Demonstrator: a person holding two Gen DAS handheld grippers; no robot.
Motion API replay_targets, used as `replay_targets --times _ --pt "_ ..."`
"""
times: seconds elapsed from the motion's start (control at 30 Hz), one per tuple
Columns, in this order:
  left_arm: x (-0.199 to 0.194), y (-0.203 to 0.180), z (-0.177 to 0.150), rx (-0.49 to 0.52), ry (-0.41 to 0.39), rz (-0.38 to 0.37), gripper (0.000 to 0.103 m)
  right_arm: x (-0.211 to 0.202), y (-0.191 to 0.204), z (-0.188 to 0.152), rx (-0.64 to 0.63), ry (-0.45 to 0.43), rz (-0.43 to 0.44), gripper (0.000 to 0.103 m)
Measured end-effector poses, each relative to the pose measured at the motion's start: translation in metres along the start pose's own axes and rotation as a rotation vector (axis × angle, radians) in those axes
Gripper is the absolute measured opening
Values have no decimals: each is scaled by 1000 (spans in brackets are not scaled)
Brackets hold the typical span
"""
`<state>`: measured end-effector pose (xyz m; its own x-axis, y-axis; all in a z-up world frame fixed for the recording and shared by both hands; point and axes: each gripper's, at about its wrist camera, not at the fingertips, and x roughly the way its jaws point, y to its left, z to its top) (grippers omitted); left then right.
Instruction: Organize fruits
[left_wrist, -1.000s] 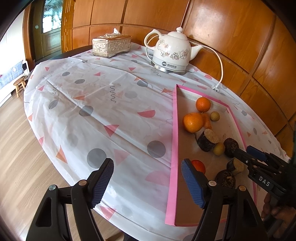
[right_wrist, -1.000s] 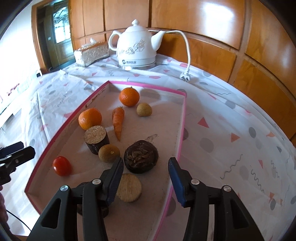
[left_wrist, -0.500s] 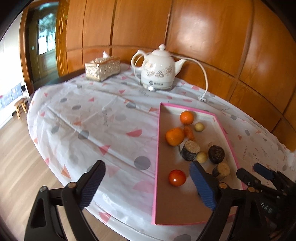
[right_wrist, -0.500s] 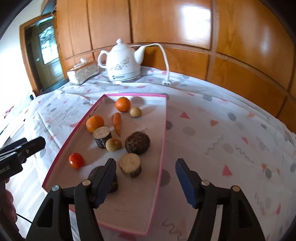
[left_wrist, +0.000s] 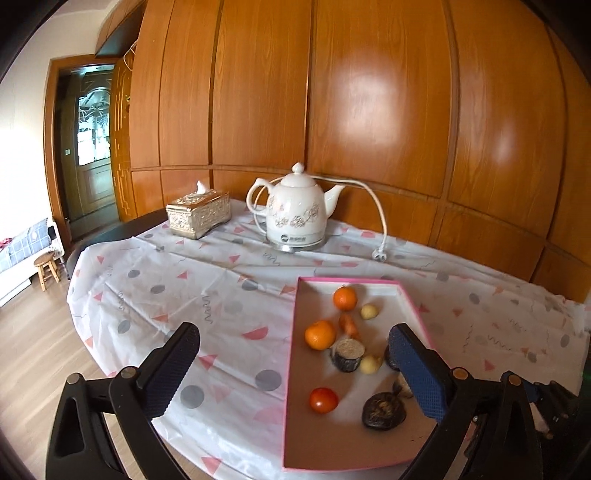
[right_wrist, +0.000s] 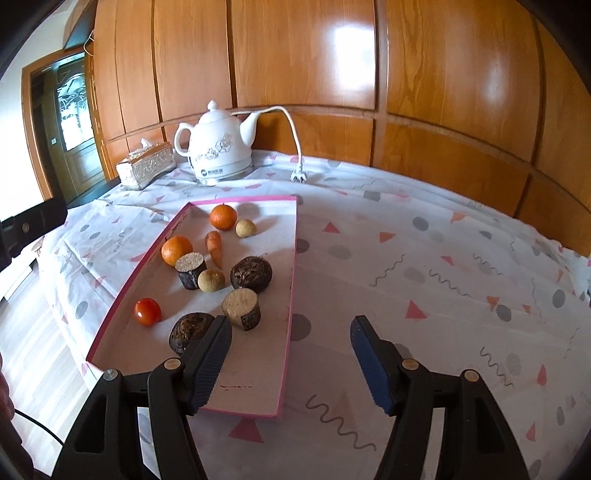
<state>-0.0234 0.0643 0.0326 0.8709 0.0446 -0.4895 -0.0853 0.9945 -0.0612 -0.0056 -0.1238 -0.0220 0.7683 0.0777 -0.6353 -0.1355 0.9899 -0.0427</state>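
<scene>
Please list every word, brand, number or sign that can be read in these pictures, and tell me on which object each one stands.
No text can be read with certainty.
Kettle: a round logo and a short brand word on its lower band, too blurred to read in either view.
Tissue box: embossed ornament only, no letters.
Tablecloth: dots, triangles and squiggles, no writing.
Pink tray: no label visible.

A table under a white plastic cloth (right_wrist: 424, 258) with triangles and dots carries a white ceramic kettle (right_wrist: 221, 147); left of the kettle a silver tissue box (right_wrist: 146, 168), before it a pink-rimmed cardboard tray (right_wrist: 291, 280).
</scene>
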Motion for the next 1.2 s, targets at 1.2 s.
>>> replay_targets --times 1.2 --pt "12 -8 -19 5 58 82 103 -2 3 -6 -8 -14 -14 68"
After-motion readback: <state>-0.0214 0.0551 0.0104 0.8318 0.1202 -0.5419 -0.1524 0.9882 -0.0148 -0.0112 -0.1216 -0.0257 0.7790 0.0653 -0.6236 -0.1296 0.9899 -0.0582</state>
